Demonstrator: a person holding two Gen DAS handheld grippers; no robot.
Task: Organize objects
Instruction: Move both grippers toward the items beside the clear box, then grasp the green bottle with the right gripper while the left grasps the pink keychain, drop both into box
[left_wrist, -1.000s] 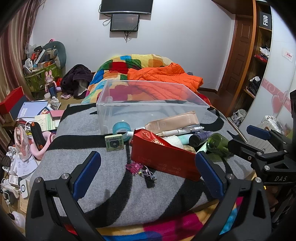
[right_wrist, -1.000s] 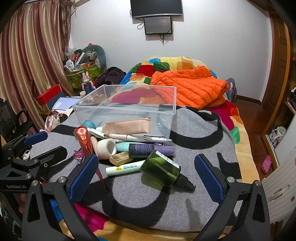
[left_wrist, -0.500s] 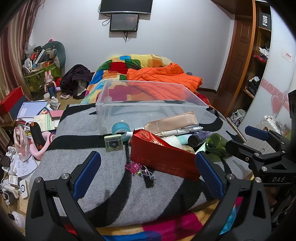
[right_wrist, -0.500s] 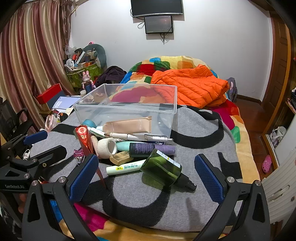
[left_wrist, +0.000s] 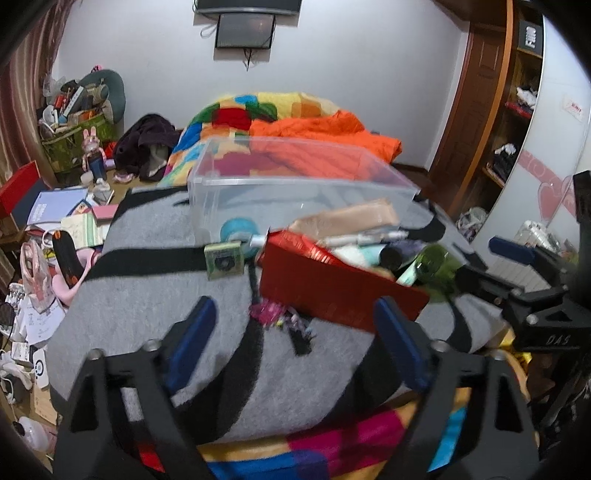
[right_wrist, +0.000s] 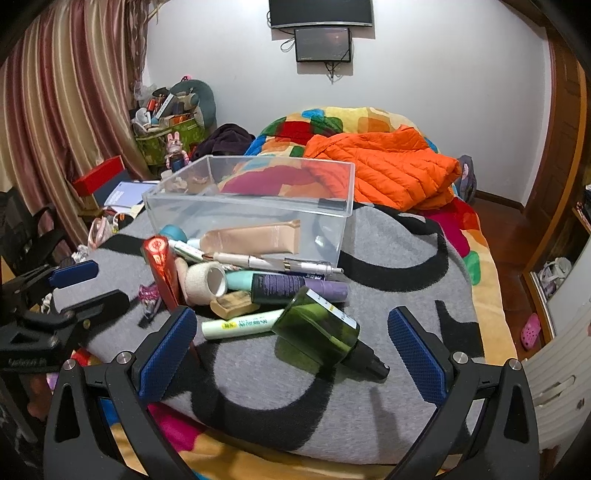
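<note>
A clear plastic bin (right_wrist: 251, 206) (left_wrist: 295, 184) stands on the grey and black blanket (right_wrist: 388, 266), empty as far as I can see. In front of it lies a pile: a beige tube (right_wrist: 255, 240), a white pen (right_wrist: 280, 263), a purple tube (right_wrist: 299, 285), a green bottle (right_wrist: 321, 328), a white-green tube (right_wrist: 240, 325), a tape roll (right_wrist: 207, 282) and a red box (left_wrist: 332, 284) (right_wrist: 162, 266). A small green square box (left_wrist: 224, 261) lies left of the red box. My left gripper (left_wrist: 295, 343) is open, just short of the red box. My right gripper (right_wrist: 291, 350) is open, near the green bottle.
An orange jacket (right_wrist: 384, 170) lies on the colourful quilt behind the bin. Books, a red case (right_wrist: 98, 179) and clutter cover the floor on the left. A small pink hair clip (left_wrist: 269, 312) lies by the red box. A wardrobe (left_wrist: 517, 110) stands on the right.
My left gripper has moved forward toward the red box and its view is motion-blurred. My right gripper has crept slightly forward. Nothing was taken hold of.
</note>
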